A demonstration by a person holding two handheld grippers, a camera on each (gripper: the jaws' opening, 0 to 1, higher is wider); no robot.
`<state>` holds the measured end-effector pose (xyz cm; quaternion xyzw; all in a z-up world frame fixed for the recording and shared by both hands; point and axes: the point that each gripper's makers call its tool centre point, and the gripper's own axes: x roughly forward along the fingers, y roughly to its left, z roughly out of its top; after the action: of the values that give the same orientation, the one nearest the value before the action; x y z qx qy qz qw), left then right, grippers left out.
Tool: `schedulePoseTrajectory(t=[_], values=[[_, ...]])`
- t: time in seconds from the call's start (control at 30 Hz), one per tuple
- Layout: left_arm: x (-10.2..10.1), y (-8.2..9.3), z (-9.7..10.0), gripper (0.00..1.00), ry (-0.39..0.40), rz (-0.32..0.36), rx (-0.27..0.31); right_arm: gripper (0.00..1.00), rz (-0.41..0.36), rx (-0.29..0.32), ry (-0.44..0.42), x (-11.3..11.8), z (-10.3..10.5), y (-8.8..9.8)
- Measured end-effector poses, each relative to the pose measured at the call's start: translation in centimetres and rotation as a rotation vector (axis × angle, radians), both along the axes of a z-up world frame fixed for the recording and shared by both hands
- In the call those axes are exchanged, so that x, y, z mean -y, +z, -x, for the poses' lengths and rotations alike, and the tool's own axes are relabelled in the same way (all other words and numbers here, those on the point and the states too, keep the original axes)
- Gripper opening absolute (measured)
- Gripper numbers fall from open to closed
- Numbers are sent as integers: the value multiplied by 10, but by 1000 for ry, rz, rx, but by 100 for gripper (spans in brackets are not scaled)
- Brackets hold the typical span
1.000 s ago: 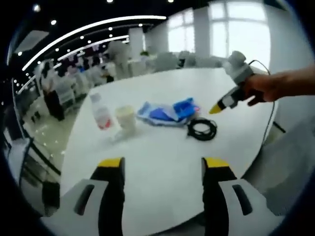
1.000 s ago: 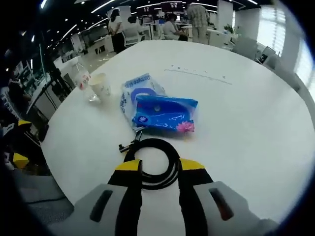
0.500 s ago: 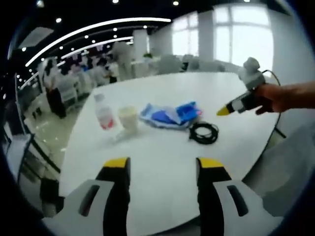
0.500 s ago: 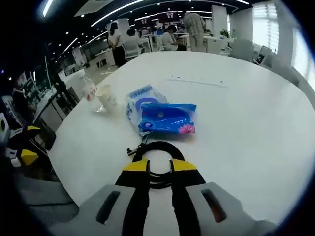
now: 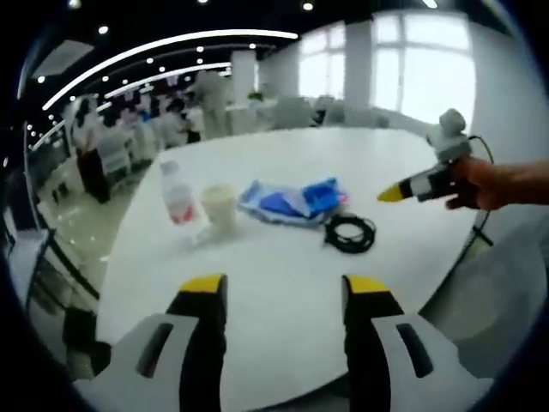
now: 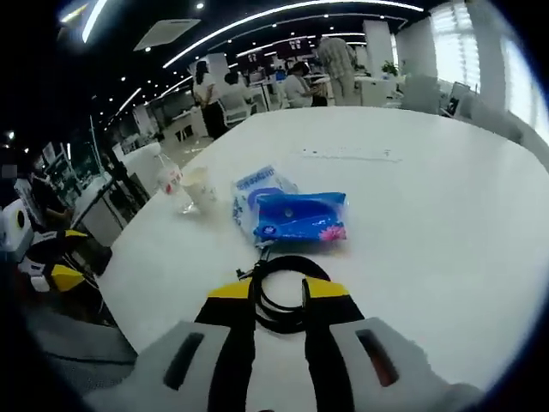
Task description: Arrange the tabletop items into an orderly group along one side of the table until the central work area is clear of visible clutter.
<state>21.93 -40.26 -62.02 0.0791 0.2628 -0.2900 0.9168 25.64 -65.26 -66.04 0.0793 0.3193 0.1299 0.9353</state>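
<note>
On the round white table [image 5: 283, 257] lie a clear bottle with a red label [image 5: 177, 194], a paper cup [image 5: 219, 206], blue tissue packs [image 5: 292, 199] and a coiled black cable [image 5: 349, 232]. My left gripper [image 5: 283, 287] hangs open over the near table edge, well short of them. A hand holds my right gripper [image 5: 393, 193] in the air to the right of the cable, clear of it. In the right gripper view its jaws [image 6: 279, 292] stand narrowly apart with nothing held; the cable [image 6: 287, 287] shows past them, with the packs [image 6: 296, 215], cup [image 6: 199, 184] and bottle [image 6: 170, 178] beyond.
A long white strip [image 6: 347, 154] lies farther out on the table [image 6: 429, 223]. My left gripper [image 6: 53, 257] shows at the table's left edge. People, chairs and desks fill the room behind; bright windows stand at the far side.
The right gripper's jaws have drawn much closer together, and it has pulled back and up from the cable. The left gripper's jaws have narrowed slightly. The items have stayed put.
</note>
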Motion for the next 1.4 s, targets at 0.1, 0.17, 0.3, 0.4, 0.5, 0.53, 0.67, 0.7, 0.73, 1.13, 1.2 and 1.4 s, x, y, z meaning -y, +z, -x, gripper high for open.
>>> schedulePoseTrajectory(t=[0.1, 0.17, 0.3, 0.4, 0.5, 0.53, 0.67, 0.7, 0.73, 1.13, 1.2, 1.4], values=[[1, 0, 1, 51, -7, 6, -6, 22, 2, 24, 23, -7, 3, 6], [3, 1, 2, 51, -13, 14, -6, 21, -3, 55, 23, -10, 4, 11], [4, -4, 4, 51, -27, 0, -29, 18, 8, 82, 31, -15, 10, 18], [6, -3, 5, 51, -36, 6, -29, 22, 2, 69, 32, -19, 18, 18], [7, -3, 6, 51, -45, 16, -31, 22, -2, 88, 29, -23, 23, 22], [8, -3, 6, 51, -50, 19, -30, 22, -12, 96, 23, -25, 24, 24], [11, 0, 7, 51, -64, 39, -27, 20, -76, 146, -9, -33, 29, 38], [12, 0, 8, 51, -68, 42, -28, 18, -104, 163, -18, -35, 30, 43], [13, 0, 9, 51, -74, 52, -31, 17, -133, 168, -22, -39, 31, 47], [19, 2, 13, 50, -111, 97, -49, 18, -29, 261, -38, -56, 52, 77], [21, 1, 15, 50, -118, 111, -60, 17, -19, 282, -42, -59, 54, 81], [28, 2, 19, 49, -149, 122, -68, 5, -4, 283, -82, -60, 61, 81]])
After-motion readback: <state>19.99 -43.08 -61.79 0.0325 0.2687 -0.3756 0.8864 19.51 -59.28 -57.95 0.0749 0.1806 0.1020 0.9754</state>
